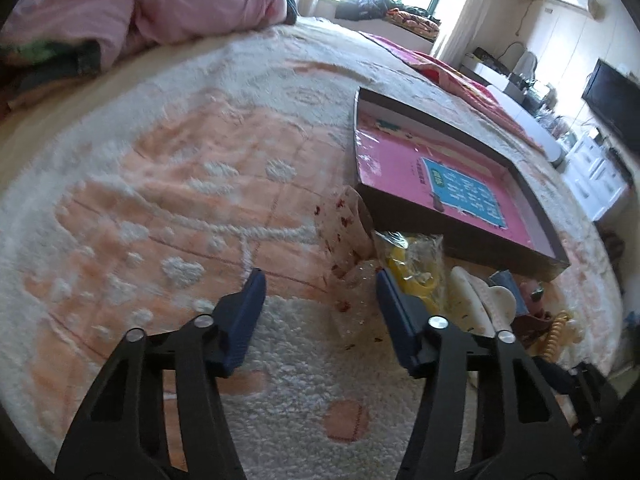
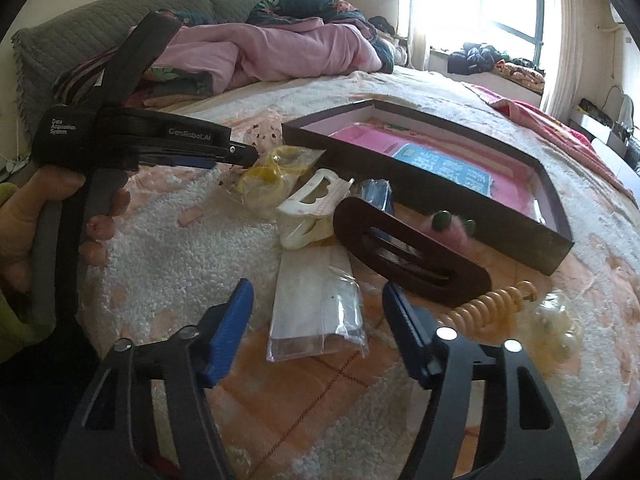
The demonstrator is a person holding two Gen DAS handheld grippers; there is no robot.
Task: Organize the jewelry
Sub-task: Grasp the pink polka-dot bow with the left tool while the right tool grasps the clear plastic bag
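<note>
A dark shallow box point(image 1: 460, 224) point(image 2: 436, 184) with a pink-and-blue sheet inside lies on the bed. A pile of accessories lies in front of it: a yellow item in a clear bag point(image 1: 414, 270) point(image 2: 268, 178), a white hair clip point(image 1: 476, 300) point(image 2: 310, 210), a brown oval hair clip point(image 2: 412, 254), a beige spiral hair tie point(image 1: 556, 334) point(image 2: 486, 304), a pink fuzzy clip point(image 2: 448, 226) and a flat clear bag point(image 2: 316, 306). My left gripper point(image 1: 318, 282) point(image 2: 236, 158) is open beside the yellow bag. My right gripper point(image 2: 318, 300) is open over the flat clear bag.
The bed has a fluffy white-and-peach blanket point(image 1: 180, 200) point(image 2: 180, 248). A pink quilt point(image 1: 160, 4) point(image 2: 280, 48) is bunched at the headboard. A clear wrapper with red specks point(image 1: 348, 248) lies by the box corner. A window, a TV point(image 1: 616, 108) and white cabinets stand beyond the bed.
</note>
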